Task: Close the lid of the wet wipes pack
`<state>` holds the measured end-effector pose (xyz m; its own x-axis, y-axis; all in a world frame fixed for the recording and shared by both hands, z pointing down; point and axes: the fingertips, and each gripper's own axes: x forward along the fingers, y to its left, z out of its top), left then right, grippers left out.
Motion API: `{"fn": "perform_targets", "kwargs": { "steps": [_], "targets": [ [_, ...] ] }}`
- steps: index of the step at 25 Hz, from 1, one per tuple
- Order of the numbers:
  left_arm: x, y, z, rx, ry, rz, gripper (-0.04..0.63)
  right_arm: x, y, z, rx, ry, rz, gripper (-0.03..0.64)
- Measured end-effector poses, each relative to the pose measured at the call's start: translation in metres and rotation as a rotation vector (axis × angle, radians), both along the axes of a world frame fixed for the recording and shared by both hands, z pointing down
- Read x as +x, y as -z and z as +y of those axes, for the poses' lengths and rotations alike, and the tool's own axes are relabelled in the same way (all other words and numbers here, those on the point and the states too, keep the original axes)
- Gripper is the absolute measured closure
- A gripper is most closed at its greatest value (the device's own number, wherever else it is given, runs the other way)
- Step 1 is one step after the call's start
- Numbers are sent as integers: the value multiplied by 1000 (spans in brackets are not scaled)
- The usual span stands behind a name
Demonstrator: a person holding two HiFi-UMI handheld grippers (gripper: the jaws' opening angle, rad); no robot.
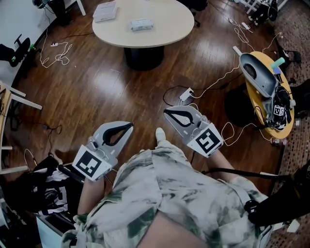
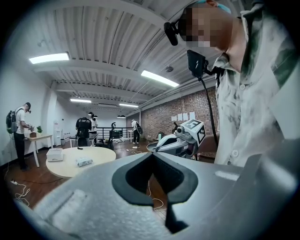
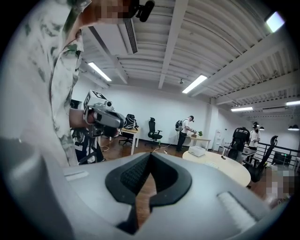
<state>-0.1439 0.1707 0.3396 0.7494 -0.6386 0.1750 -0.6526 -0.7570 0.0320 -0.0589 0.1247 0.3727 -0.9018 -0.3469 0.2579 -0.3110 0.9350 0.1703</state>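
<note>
The wet wipes pack (image 1: 142, 24) is a small pale packet lying on the round beige table (image 1: 164, 29), far ahead of me; its lid is too small to make out. The left gripper view shows the wet wipes pack (image 2: 84, 161) on the same table (image 2: 98, 157). My left gripper (image 1: 130, 125) and right gripper (image 1: 167, 113) are held low near my body, well short of the table. In each gripper view the jaw tips meet, left gripper (image 2: 152, 154) and right gripper (image 3: 150, 154), shut with nothing in them.
A white box (image 1: 105, 10) also lies on the table. Cables (image 1: 213, 82) and a power strip (image 1: 186, 95) trail over the wood floor. A yellow side table (image 1: 286, 127) with gear stands at the right. Several people stand far off (image 2: 84, 129).
</note>
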Motion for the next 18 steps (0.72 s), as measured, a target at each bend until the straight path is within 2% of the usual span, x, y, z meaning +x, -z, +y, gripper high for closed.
{"fn": "perform_targets", "kwargs": {
  "steps": [9,14,18],
  "targets": [
    [7,-2,64,14,0,-5,594,-3,-4,67,-1,33,3,611],
    [30,0,81,24,21,-10,594,16,-1,83,11,60,8,611],
    [63,9,88,43,39,-4,594,44,3,91,26,88,3,611]
  ]
}}
